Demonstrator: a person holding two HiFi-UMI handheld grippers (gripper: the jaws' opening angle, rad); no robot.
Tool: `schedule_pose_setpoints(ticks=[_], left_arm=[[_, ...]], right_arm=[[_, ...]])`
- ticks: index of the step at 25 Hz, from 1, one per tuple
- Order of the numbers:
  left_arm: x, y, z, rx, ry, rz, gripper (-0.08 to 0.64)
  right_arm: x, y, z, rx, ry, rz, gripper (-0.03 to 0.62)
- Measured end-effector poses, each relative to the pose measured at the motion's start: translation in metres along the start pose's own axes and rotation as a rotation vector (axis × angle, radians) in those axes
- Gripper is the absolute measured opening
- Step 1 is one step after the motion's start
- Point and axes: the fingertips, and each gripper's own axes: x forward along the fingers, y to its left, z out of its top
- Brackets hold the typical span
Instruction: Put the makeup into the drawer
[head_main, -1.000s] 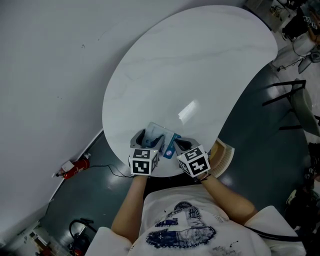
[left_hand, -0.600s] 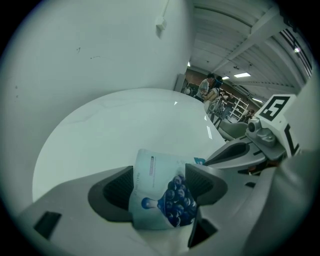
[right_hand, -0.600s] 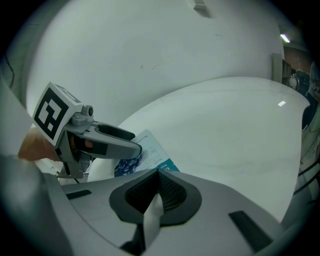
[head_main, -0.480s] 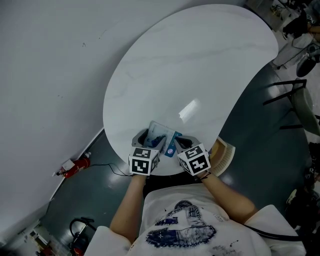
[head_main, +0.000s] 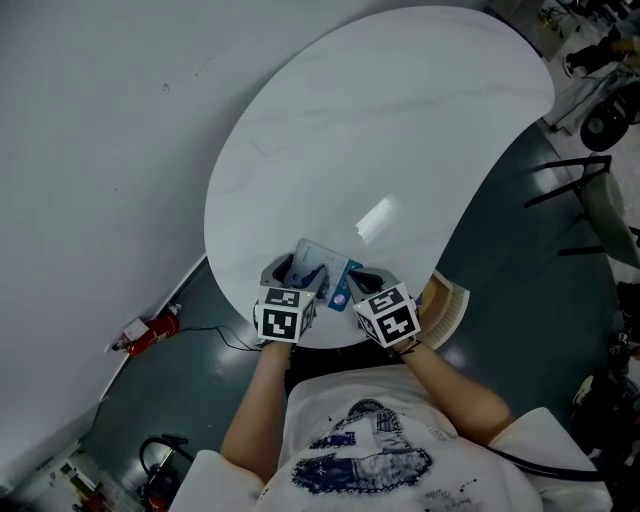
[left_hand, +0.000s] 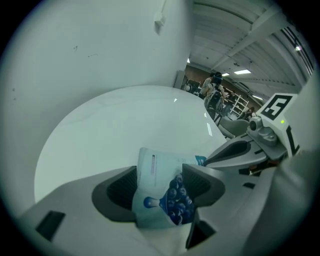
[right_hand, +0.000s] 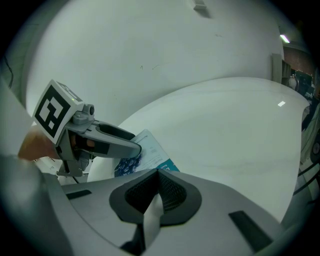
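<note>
1. Head view alone is taking in the whole white oval table (head_main: 380, 130). The gripper views are showing only a stretch of its top.
2. Left gripper view alone is catching a lit room with shelving and people (left_hand: 216, 82) beyond the table's far end.
3. A dark chair (head_main: 585, 200) is standing off the table's right side. A red extinguisher (head_main: 150, 330) is lying on the floor off its left side.
4. The left gripper (left_hand: 160, 186) is hovering at the table's near edge. Its jaws are standing wide and have just been closing, with the makeup packet (left_hand: 162, 192) between them, its side edges right at the pads.
5. The right gripper (right_hand: 157, 192) is sitting at the same edge, jaws closed tight and pinching the packet's thin edge near its teal corner.
6. In the head view both marker cubes are covering much of the jaws, so only the gripper views are showing the grips.
7. The packet is lying with its long axis running inward from the table's near edge, its blue berry print nearest that edge.
</note>
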Motion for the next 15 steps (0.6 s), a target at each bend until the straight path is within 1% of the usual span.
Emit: schedule_pose_setpoints(ticks=[6, 10, 15], left_arm=[[0.0005, 0.0035, -0.0001, 0.023, 0.013, 0.015, 0.298], [-0.0001, 0.0071, -0.0001, 0.008, 0.01, 0.019, 0.241], [-0.0002, 0.0106, 0.0004, -0.01, 0.0, 0.019, 0.21]], right_arm=[[0.0009, -0.0009, -0.0004, 0.0, 0.003, -0.003, 0.02], [0.0018, -0.0009, -0.0003, 0.0, 0.002, -0.003, 0.02], [0.0011, -0.0013, 0.0003, -0.001, 0.001, -0.004, 0.02]])
